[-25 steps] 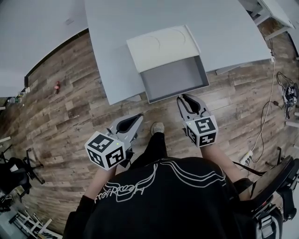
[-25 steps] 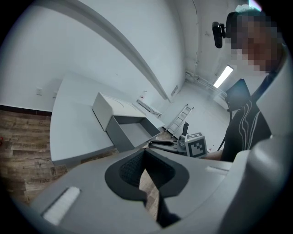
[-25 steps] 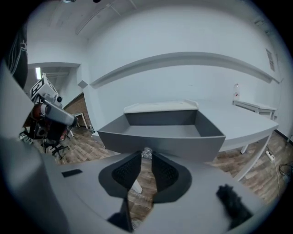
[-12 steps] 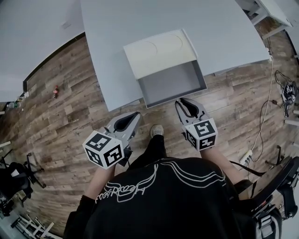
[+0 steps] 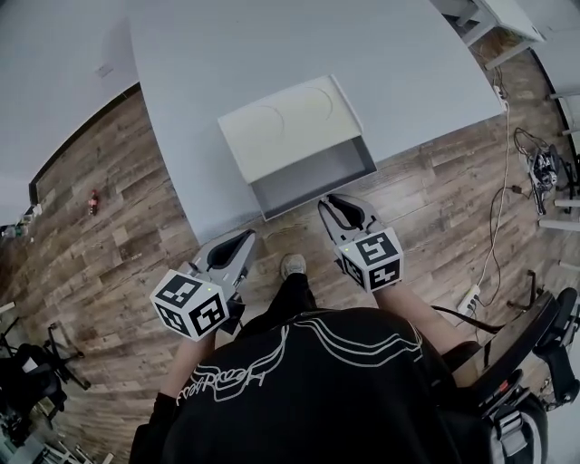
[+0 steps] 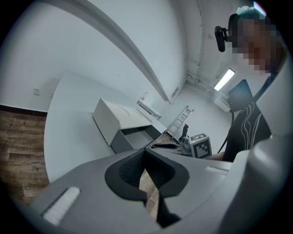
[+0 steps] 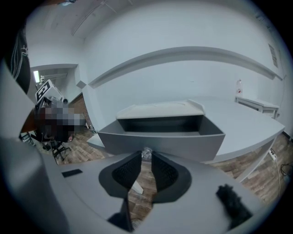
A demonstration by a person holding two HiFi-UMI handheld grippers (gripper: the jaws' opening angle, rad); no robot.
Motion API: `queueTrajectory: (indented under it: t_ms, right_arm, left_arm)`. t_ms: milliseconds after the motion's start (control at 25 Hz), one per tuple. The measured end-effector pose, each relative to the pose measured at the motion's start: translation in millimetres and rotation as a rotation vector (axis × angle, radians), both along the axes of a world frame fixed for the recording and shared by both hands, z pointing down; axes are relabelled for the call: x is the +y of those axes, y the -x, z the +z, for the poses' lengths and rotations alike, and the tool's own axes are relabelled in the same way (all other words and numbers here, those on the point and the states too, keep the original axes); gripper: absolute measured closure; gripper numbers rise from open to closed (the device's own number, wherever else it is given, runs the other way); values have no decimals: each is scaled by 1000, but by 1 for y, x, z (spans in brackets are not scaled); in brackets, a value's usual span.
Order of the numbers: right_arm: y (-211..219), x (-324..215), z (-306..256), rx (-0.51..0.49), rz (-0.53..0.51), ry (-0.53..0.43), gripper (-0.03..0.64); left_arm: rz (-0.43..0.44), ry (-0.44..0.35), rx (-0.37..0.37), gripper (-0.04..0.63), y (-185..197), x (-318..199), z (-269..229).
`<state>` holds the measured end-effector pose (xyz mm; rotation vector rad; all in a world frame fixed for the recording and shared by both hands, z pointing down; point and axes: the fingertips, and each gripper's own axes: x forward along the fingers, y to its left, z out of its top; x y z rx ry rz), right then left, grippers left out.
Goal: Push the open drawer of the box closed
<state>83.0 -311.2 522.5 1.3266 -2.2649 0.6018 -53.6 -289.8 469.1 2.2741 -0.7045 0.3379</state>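
A white box [image 5: 288,127] stands near the front edge of the pale table [image 5: 272,54]. Its grey drawer [image 5: 313,177] sticks out toward me, partly open. My right gripper [image 5: 337,201] is at the middle of the drawer's front panel [image 7: 183,144]. Its tips are closed on the small clear knob [image 7: 146,153], and the pads stand a narrow gap apart. My left gripper [image 5: 240,237] hangs shut over the wooden floor, left of the drawer and below the table edge, holding nothing. The left gripper view shows the box [image 6: 114,121] and drawer [image 6: 137,137] from the side.
Cables and a power strip [image 5: 471,299] lie on the wooden floor at the right. A black chair [image 5: 526,362] stands at the lower right. My shoe [image 5: 292,265] is between the grippers. Another table [image 5: 489,18] stands at the far right.
The drawer sticks out less than a second ago. My right gripper has moved forward with its front panel toward the box. The left gripper has kept its place beside me.
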Motion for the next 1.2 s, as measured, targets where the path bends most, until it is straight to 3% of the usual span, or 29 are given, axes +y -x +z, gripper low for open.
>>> queueTrajectory:
  t_ms: [520, 1200]
  right_arm:
    - [7, -55, 0, -6, 10, -4, 541]
    - [10, -77, 5, 17, 8, 5, 540]
  left_arm:
    - [36, 16, 9, 588, -8, -29, 5]
    - [56, 50, 4, 588, -9, -13, 24]
